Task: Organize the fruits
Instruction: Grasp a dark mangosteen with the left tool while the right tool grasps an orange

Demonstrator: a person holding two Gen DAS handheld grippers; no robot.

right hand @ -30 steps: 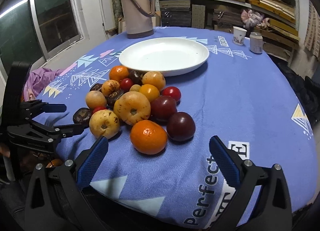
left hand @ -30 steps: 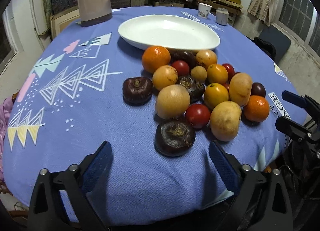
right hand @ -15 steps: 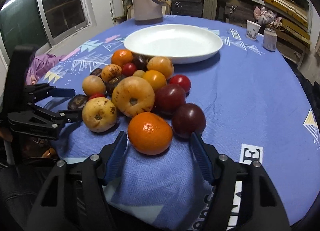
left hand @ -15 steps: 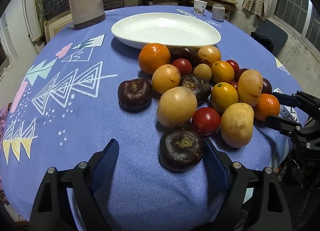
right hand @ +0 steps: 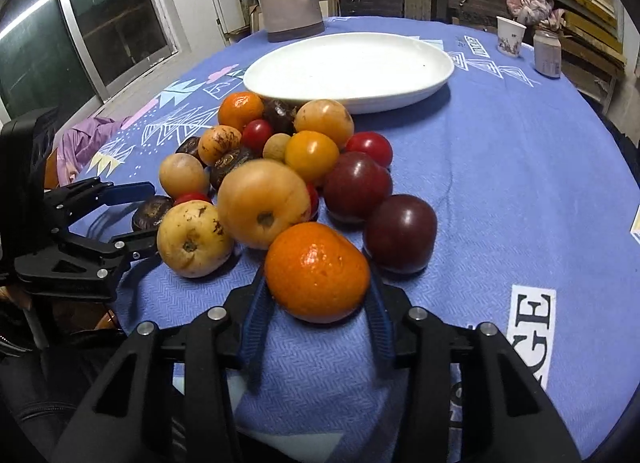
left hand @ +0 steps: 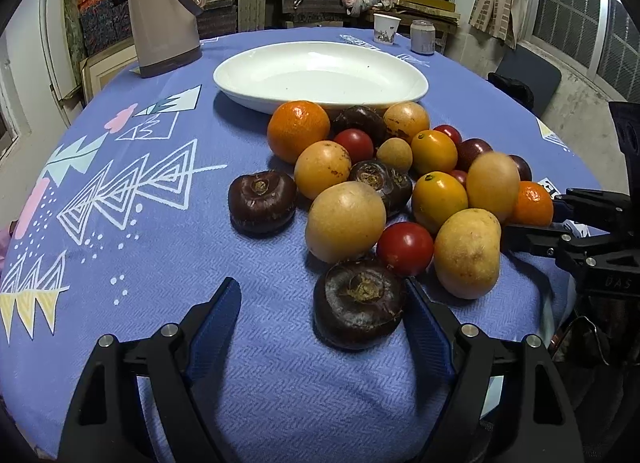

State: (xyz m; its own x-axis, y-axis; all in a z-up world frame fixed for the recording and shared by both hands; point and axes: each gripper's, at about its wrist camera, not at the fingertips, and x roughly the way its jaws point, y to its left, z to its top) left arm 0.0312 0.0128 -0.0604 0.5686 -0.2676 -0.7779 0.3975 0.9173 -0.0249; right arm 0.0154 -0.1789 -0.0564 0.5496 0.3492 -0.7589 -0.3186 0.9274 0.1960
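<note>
On blue cloth (right hand: 500,167), closing right jaws flank, perhaps touch, the orange (right hand: 317,271); left jaws open.

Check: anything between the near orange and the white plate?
Yes, right wrist view: pale pear, yellow tomato and more fruit crowd between orange and plate.

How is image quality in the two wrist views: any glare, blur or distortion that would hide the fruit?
Left wrist: sharp, strong fisheye bending of the table edge, dark vignette corners, soft shadows under the fruit, small highlight on the red tomato. Right wrist: also sharp, glare spots on the orange and dark plum, window at left reflects a light streak; the plate is bright, not blown out.
</note>
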